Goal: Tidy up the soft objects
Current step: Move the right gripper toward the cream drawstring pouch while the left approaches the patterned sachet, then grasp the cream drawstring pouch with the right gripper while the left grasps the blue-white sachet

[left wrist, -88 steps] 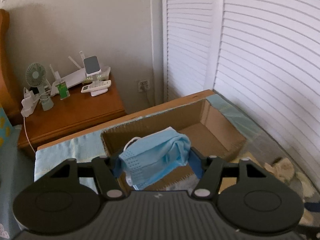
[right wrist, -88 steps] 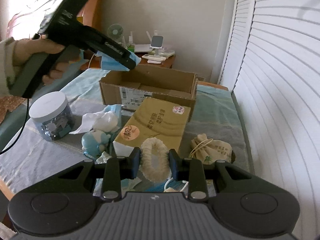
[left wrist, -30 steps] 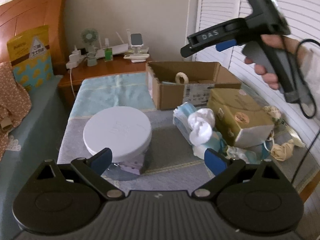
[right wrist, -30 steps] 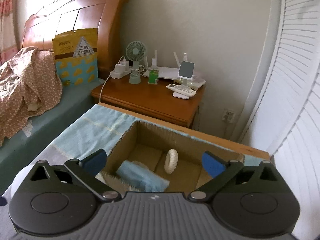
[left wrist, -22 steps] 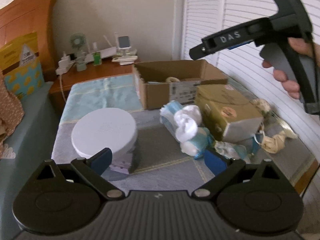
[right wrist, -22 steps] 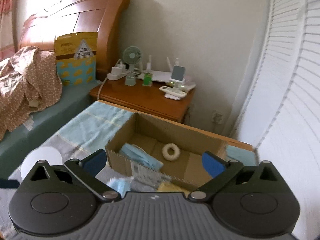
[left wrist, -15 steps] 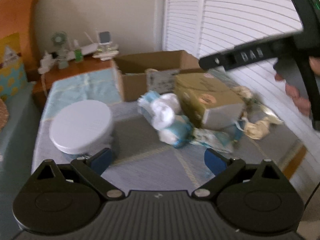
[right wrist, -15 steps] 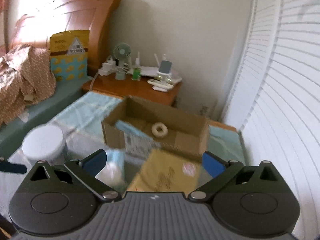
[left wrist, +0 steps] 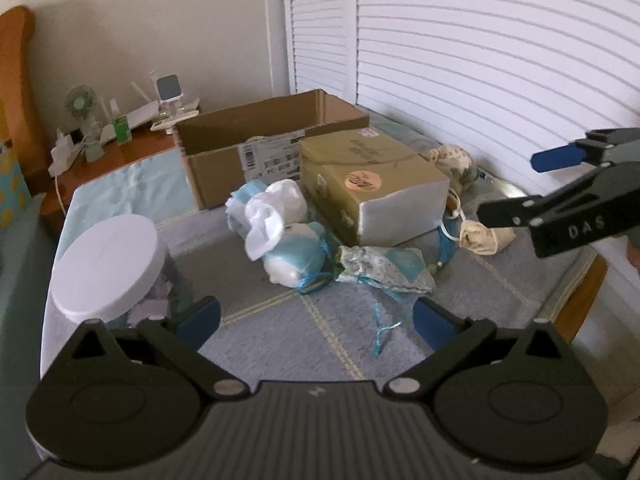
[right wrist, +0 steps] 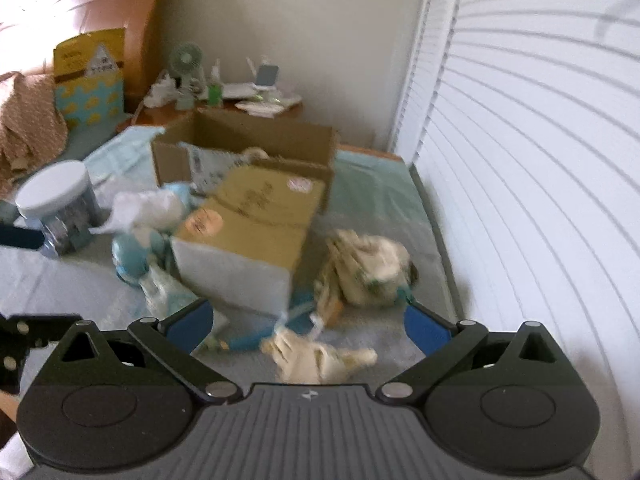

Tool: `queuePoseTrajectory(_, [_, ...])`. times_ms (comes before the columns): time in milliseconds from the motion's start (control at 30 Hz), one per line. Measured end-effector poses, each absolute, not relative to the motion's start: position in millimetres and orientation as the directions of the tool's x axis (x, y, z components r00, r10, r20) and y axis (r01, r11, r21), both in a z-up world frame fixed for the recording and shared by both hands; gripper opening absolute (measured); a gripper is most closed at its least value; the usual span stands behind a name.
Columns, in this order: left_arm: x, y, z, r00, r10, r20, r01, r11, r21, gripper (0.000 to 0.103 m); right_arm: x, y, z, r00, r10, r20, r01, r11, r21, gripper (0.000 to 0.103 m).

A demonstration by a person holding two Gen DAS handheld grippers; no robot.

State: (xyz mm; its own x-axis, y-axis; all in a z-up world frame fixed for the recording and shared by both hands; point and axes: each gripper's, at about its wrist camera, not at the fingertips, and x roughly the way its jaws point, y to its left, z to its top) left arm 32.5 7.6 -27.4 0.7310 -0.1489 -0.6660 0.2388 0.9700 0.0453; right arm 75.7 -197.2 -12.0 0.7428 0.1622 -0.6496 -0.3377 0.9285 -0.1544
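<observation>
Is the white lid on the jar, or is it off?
On. The white lid sits flat on top of the jar, which stands upright.

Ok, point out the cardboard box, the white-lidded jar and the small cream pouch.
cardboard box (left wrist: 218, 170): left wrist view, front wall.
white-lidded jar (left wrist: 108, 262): left wrist view, lid top.
small cream pouch (right wrist: 320, 358): right wrist view, middle of its cloth body.

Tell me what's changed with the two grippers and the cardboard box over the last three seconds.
Both let go: the left gripper dropped its blue face mask into the cardboard box, the right gripper its white fluffy ring. Both have pulled back, open and empty, over the loose pile; the right one is above a cream pouch. The yellow box and white-lidded jar stayed put.
</observation>
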Motion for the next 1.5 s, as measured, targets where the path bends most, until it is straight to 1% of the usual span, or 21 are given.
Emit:
queuePoseTrajectory(200, [45,-11,-33,0.723,-0.163,-0.671,0.281,0.957,0.069,0.102,72,-213,-24,0.737,0.13,-0.664,-0.311,0.936,-0.162,0.103])
queuePoseTrajectory(667, [66,-55,-53,0.712,-0.196,-0.674,0.37,0.921,0.122,0.101,80,-239,-26,0.739,0.11,-0.664,-0.265,0.955,-0.136,0.103])
queuePoseTrajectory(1000, [80,-65,-61,0.689,-0.215,-0.692,0.374,0.923,0.086,0.098,81,-244,-23,0.742,0.132,-0.657,-0.265,0.958,-0.107,0.103])
queuePoseTrajectory(1033, [81,-65,-61,0.69,-0.212,-0.692,0.37,0.925,0.085,0.098,81,-244,-23,0.742,0.134,-0.657,-0.266,0.958,-0.105,0.103])
queuePoseTrajectory(1100, [82,-65,-62,0.691,-0.202,-0.694,0.354,0.932,0.081,0.09,81,-243,-23,0.74,0.137,-0.658,-0.271,0.957,-0.105,0.103])
queuePoseTrajectory(1167, [82,-63,-62,0.684,-0.216,-0.697,0.357,0.932,0.061,0.086,80,-242,-23,0.741,0.138,-0.657,-0.272,0.957,-0.106,0.103])
queuePoseTrajectory(1367, [88,-57,-66,0.676,-0.209,-0.707,0.318,0.948,0.023,0.085,81,-242,-24,0.739,0.14,-0.659,-0.274,0.956,-0.105,0.103])
queuePoseTrajectory(1433, [87,-56,-67,0.675,-0.218,-0.705,0.316,0.949,0.009,0.08,81,-240,-24,0.737,0.14,-0.661,-0.276,0.955,-0.106,0.103])
queuePoseTrajectory(1467, [87,-55,-66,0.674,-0.226,-0.703,0.319,0.948,0.001,0.074,81,-240,-24,0.736,0.139,-0.662,-0.275,0.956,-0.105,0.103])
queuePoseTrajectory(1500, [87,-55,-65,0.675,-0.227,-0.702,0.317,0.948,-0.001,0.07,82,-240,-24,0.737,0.137,-0.662,-0.272,0.957,-0.104,0.103])
